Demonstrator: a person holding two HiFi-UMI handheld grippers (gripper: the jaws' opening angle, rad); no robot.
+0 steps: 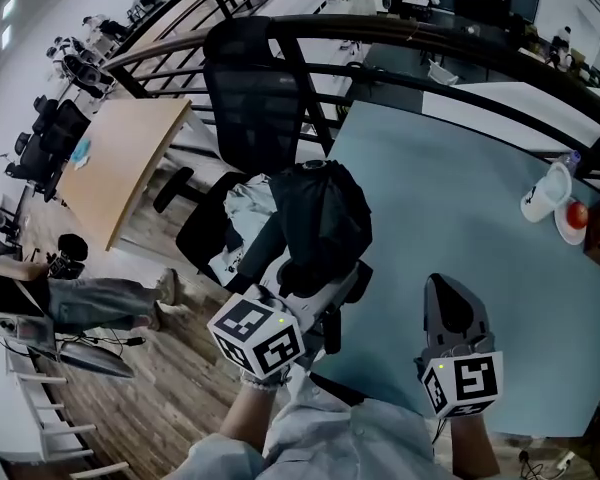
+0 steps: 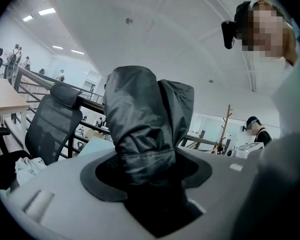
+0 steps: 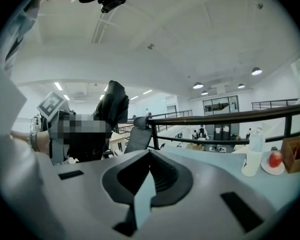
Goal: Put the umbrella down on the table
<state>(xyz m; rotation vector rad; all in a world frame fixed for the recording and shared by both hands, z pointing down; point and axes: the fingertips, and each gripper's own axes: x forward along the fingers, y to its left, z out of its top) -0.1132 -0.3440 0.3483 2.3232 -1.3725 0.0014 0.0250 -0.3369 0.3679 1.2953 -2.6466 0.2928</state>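
Toward 6 o'clock in the head view, the left gripper is clamped on the folded dark umbrella, held upright at the left edge of the blue table. At 5 o'clock the right gripper is empty, its jaws seemingly meeting at the tips. At 12 o'clock stands an office chair. At 2 o'clock are a white bottle and a red apple.

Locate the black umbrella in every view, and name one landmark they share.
Head view: umbrella at centre, upright.
Left gripper view: centre, clamped between the jaws.
Right gripper view: left of centre, dark bundle.
Shared landmark: black office chair.
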